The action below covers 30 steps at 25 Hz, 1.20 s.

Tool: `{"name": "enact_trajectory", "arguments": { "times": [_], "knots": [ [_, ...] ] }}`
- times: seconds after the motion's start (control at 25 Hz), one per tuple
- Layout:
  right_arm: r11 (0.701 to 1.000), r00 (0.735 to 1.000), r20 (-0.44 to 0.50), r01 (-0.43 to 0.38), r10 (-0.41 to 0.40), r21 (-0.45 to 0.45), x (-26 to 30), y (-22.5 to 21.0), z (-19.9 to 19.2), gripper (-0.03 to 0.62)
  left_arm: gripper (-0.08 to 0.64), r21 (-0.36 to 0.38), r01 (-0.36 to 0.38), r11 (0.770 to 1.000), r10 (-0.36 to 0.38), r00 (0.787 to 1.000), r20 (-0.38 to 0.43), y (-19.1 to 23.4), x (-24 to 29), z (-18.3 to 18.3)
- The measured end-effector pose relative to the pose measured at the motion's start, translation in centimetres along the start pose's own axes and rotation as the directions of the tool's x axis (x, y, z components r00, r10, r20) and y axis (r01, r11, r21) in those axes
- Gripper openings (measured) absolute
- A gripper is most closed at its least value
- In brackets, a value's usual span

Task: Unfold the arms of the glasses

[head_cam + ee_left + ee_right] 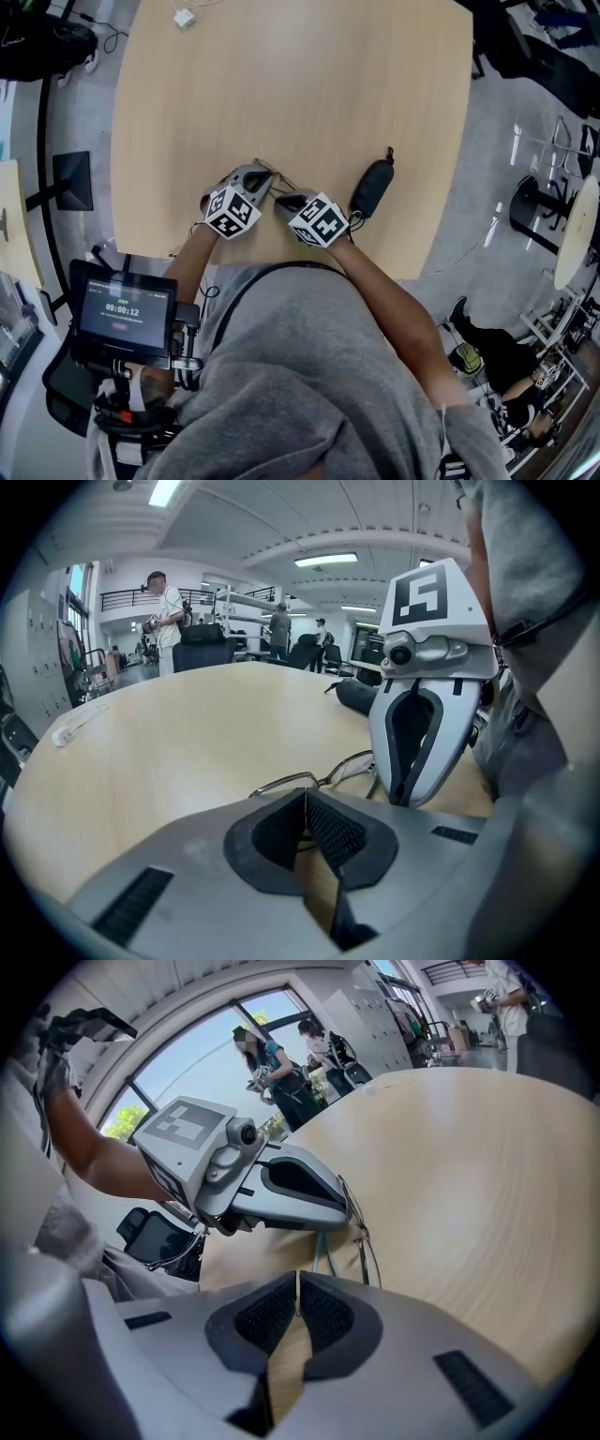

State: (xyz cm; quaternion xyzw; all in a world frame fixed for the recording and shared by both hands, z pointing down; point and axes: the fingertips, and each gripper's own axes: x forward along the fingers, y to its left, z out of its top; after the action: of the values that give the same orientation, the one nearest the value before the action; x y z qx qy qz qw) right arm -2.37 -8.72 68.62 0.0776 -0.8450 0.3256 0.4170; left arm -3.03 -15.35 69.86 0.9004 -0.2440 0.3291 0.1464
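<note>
Glasses lie at the near edge of the surface, mostly hidden between the left tongs and the right tongs. Left pads are closed where the frame rim vanishes, so a nip looks likely. Right pads are pressed together; teal arm ends reach them, contact unresolved.

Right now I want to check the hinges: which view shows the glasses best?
The left gripper view: the glasses lie just beyond its jaws, large, with the metal lens rims clearly outlined. The right gripper view shows only a thin wire edge and teal arm tips. The head view shows only faint lines, too small to judge.
</note>
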Motion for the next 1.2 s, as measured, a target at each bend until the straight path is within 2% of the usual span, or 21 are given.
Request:
{"name": "enact_trajectory", "arguments": {
  "times": [0.36, 0.6, 0.88, 1.08, 1.2],
  "knots": [
    [1.0, 1.0, 0.001, -0.003, 0.003, -0.004, 0.2, 0.3, -0.1, 0.014, 0.006, -0.007, 0.006, 1.0, -0.006, 1.0, -0.005, -0.3, 0.0, -0.4],
    [1.0, 1.0, 0.002, 0.001, -0.001, -0.009, 0.7, 0.0, -1.0, 0.014, 0.006, -0.103, 0.028, 0.994, -0.023, 0.998, 0.051, -0.6, 0.0, 0.1],
    [0.998, 1.0, 0.014, 0.024, -0.024, -0.062, -0.1, -0.1, -1.3, 0.014, 0.006, -0.16, 0.035, 0.986, -0.02, 0.996, 0.092, -0.4, -0.7, 0.3],
    [0.997, 0.999, 0.015, 0.037, -0.036, -0.062, -0.3, -0.4, -1.9, 0.014, 0.006, -0.094, 0.06, 0.994, -0.059, 0.998, 0.019, -1.5, -0.4, -1.3],
    [0.995, 0.998, -0.032, 0.054, -0.057, -0.083, -0.3, -0.8, -2.3, 0.014, 0.006, -0.069, 0.085, 0.994, -0.087, 0.996, -0.02, -2.1, 0.0, -1.5]
  ]
}}
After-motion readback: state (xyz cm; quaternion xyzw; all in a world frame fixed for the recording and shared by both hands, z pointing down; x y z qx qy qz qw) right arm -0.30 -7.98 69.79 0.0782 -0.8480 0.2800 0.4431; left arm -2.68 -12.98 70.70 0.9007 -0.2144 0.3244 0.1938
